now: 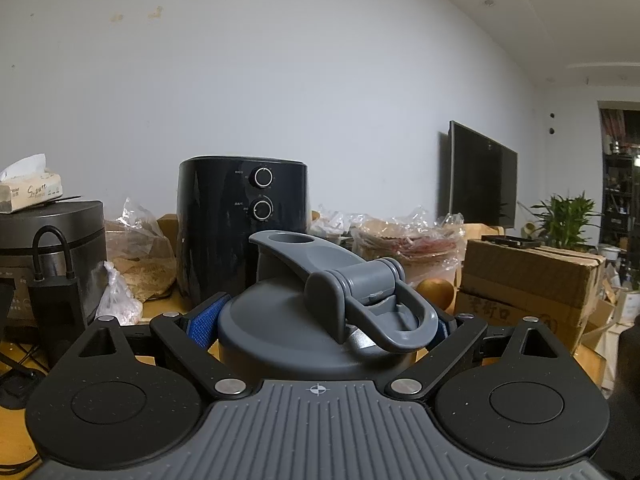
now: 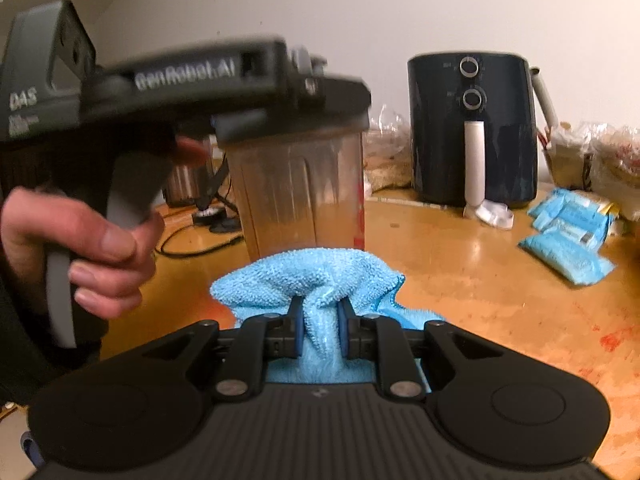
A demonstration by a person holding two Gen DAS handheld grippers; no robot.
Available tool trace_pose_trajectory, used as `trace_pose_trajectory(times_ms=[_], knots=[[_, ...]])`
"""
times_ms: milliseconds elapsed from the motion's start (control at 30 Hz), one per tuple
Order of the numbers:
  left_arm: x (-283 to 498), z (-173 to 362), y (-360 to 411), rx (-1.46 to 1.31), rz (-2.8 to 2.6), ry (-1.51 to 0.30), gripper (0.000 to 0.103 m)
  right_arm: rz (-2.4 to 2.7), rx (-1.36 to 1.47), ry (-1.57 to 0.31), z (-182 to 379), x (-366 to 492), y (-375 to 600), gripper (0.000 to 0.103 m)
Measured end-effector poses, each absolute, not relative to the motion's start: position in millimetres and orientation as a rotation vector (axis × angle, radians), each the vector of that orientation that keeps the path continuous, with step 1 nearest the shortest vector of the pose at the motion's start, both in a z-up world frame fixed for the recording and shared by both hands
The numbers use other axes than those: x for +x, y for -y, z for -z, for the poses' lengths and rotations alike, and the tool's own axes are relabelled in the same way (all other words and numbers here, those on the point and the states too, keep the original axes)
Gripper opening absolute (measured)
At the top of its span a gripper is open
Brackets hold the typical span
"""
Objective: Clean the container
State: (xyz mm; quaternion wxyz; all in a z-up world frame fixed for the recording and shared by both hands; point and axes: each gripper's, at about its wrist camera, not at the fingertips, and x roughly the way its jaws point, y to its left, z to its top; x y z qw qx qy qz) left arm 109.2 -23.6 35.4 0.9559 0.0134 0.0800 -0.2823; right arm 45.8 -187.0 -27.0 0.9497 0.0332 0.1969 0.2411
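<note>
The translucent plastic shaker bottle (image 2: 300,188), grey-lidded, is held above the wooden table (image 2: 460,264) by the left gripper (image 1: 320,320), clamped at the lid (image 1: 288,340). A blue microfibre cloth (image 2: 316,280) is pinched in the right gripper (image 2: 320,328). Hard wiping could twist the bottle loose.

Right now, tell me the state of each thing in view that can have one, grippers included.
Left gripper: shut on the container's lid.
Right gripper: shut on the blue cloth, bunched.
Container: upright, see-through, cloudy inside.
Lid: on the container, flip cap open, carry loop folded down.
Air fryer: drawer pushed in.
</note>
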Motion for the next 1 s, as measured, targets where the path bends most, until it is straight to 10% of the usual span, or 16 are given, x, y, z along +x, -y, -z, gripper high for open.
trace_pose_trajectory(times_ms=[1000], knots=[[112, -36, 23, 0.02, 0.579, -0.167, 0.095, -0.497, 0.053, -0.218, -16, 32, 194, 0.012]])
